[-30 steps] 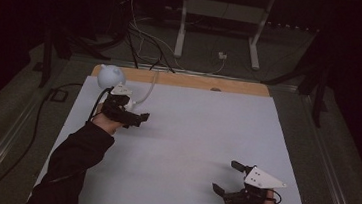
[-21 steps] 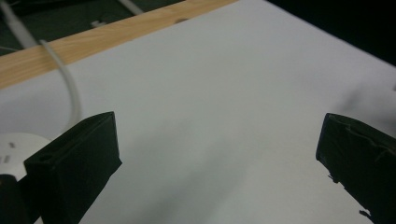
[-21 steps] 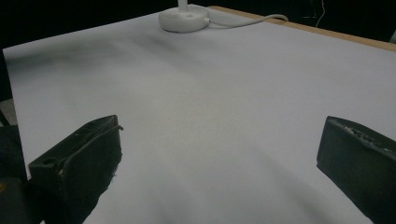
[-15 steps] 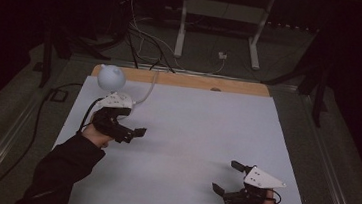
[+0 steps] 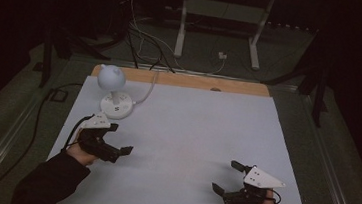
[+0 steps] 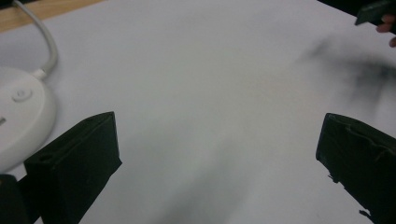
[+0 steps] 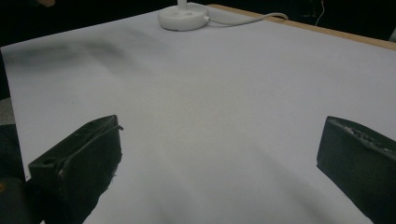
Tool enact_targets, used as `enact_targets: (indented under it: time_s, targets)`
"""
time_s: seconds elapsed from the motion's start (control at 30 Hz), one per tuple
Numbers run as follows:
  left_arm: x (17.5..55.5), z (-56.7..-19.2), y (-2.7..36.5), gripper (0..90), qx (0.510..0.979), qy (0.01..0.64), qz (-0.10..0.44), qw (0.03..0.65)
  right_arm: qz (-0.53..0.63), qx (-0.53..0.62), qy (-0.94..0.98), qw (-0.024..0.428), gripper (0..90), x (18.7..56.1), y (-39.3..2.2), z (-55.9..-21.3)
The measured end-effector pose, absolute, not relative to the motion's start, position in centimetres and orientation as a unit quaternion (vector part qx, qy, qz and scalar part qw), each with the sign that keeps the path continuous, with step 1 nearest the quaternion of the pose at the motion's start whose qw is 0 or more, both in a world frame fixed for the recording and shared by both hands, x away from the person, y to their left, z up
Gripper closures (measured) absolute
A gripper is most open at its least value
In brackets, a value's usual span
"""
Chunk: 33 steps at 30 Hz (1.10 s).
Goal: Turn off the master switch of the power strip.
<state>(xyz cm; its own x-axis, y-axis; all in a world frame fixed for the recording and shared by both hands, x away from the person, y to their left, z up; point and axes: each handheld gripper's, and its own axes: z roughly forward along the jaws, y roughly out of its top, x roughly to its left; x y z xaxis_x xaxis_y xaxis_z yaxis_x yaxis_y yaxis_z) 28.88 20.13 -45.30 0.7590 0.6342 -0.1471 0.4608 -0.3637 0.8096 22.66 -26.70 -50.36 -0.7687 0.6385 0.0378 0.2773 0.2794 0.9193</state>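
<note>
From the high view, a white lamp stands at the white table's far left, the left gripper near it and the right gripper well apart, both with jaws spread and empty. In the left gripper view, the lamp's base is cut off at the left edge. In the right gripper view, the base sits far off, its head cropped out.

Left gripper nearer, off lamp.
</note>
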Motion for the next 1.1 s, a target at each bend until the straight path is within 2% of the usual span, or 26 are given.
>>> enact_targets:
  time_s: [0.63,0.87,1.1]
  targets:
    - [24.6,-49.1,22.4,0.2,0.834,0.334,0.091,0.430,0.523,0.295,0.781,0.171,0.0,22.7,-26.7,-50.4]
    - [23.5,-50.6,22.5,0.2,0.846,0.313,0.083,0.423,0.521,0.295,0.782,0.172,0.0,22.7,-26.7,-50.4]
    - [23.0,-51.6,22.8,0.2,0.845,0.302,0.106,0.428,0.520,0.295,0.783,0.170,0.0,22.7,-26.7,-50.5]
